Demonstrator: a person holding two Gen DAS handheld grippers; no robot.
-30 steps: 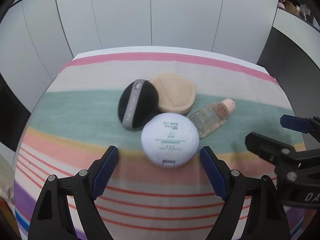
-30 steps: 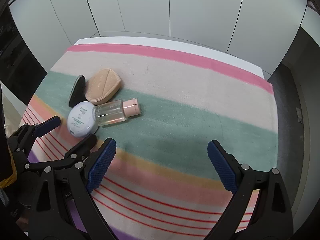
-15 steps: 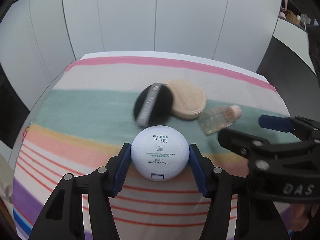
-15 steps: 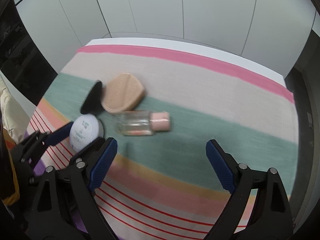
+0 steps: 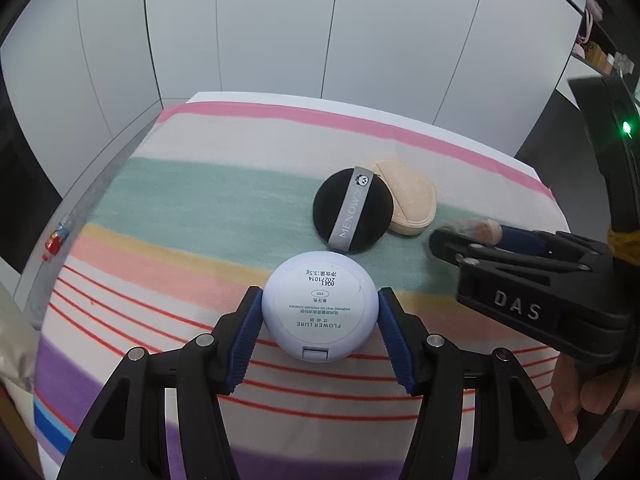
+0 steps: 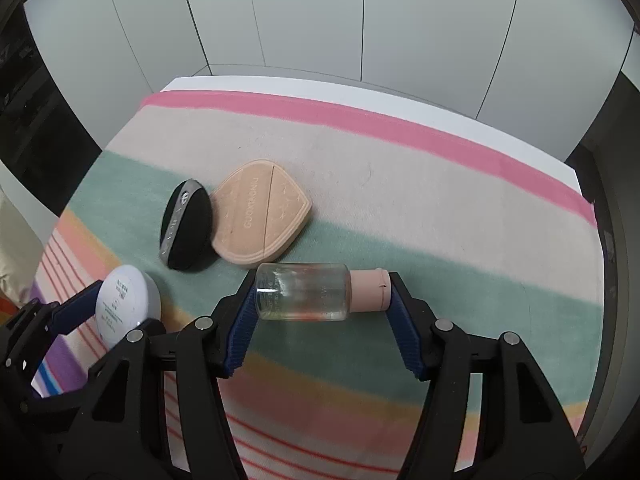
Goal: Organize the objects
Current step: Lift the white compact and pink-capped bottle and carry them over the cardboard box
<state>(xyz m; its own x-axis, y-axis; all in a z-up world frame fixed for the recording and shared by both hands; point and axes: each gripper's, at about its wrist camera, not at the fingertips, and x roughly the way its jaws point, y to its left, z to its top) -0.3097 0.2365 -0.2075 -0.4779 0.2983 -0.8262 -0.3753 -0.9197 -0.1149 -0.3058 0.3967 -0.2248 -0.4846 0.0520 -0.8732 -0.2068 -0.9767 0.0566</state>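
Observation:
A round white powder compact (image 5: 320, 312) lies label-up on the striped cloth (image 5: 200, 200), and my left gripper (image 5: 320, 322) is shut on its sides. A clear bottle with a pink cap (image 6: 304, 296) lies on its side on the green stripe. My right gripper (image 6: 320, 304) is closing on it lengthwise, with one pad at the base and one at the cap. Just behind, a black puff with a grey band (image 5: 352, 208) overlaps a beige teardrop puff (image 5: 412, 200). The right wrist view shows the compact (image 6: 120, 304), the black puff (image 6: 186, 228) and the beige puff (image 6: 260, 212) at left.
The cloth (image 6: 440, 200) covers a table that ends at white wall panels behind. A small red item (image 5: 54, 240) sits at the table's left edge. A person's hand (image 5: 576, 400) holds the right gripper's body (image 5: 520, 280) low at right.
My left gripper went from open around the compact to shut on it. My right gripper moved over the bottle and narrowed from wide open to touching both its ends.

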